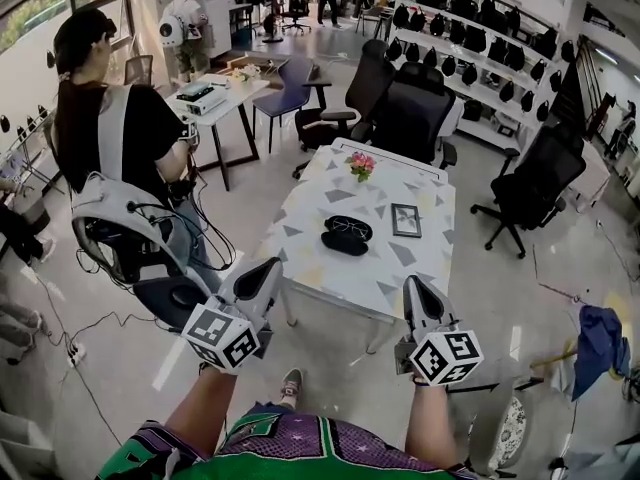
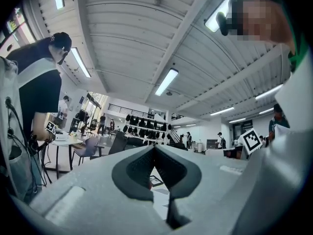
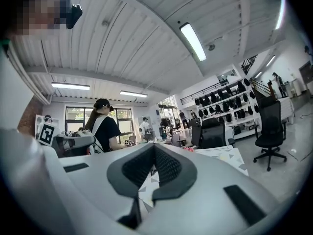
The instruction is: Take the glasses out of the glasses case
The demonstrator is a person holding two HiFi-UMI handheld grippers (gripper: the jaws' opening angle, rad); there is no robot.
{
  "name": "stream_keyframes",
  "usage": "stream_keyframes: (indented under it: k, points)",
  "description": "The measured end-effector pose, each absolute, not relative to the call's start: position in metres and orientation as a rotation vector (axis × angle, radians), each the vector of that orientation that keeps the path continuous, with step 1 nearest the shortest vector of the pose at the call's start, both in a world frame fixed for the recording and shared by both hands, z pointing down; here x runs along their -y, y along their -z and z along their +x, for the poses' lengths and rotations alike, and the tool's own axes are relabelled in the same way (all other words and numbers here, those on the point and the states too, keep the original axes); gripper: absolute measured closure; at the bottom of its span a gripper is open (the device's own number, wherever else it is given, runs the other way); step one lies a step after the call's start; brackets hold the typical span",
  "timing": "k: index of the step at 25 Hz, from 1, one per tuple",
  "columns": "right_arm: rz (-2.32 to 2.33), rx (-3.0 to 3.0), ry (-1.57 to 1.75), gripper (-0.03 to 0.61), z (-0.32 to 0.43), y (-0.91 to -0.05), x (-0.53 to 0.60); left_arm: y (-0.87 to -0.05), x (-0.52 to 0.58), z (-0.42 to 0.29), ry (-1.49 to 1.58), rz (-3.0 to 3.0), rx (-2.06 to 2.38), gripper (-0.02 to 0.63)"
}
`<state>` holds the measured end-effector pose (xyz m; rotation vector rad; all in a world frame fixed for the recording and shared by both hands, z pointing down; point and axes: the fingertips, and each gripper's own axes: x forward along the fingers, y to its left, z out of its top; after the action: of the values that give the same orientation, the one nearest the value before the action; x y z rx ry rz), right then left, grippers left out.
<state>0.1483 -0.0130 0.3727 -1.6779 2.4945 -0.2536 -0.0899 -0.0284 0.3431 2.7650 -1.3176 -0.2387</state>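
Patterned table [image 1: 312, 260], framed picture [image 1: 406, 220], pink flowers [image 1: 360, 164], black office chairs [image 1: 415, 110] behind

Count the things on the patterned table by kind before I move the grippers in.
Glasses case: 1
Glasses: 1, lying in the open case
Picture frame: 1
Bunch of flowers: 1
Total: 4

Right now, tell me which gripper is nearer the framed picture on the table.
Right. The right gripper hangs just short of the table edge, almost in line with the framed picture; the left gripper is off to the picture's left, farther away.
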Motion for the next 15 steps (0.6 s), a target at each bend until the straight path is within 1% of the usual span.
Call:
stream_keyframes:
  k: [15]
  points:
    - [-1.734,-2.466,0.209,0.577,0.131,-0.354,0.094,-0.325,0.118,-0.087,0.288,2.818,1.204,0.598]
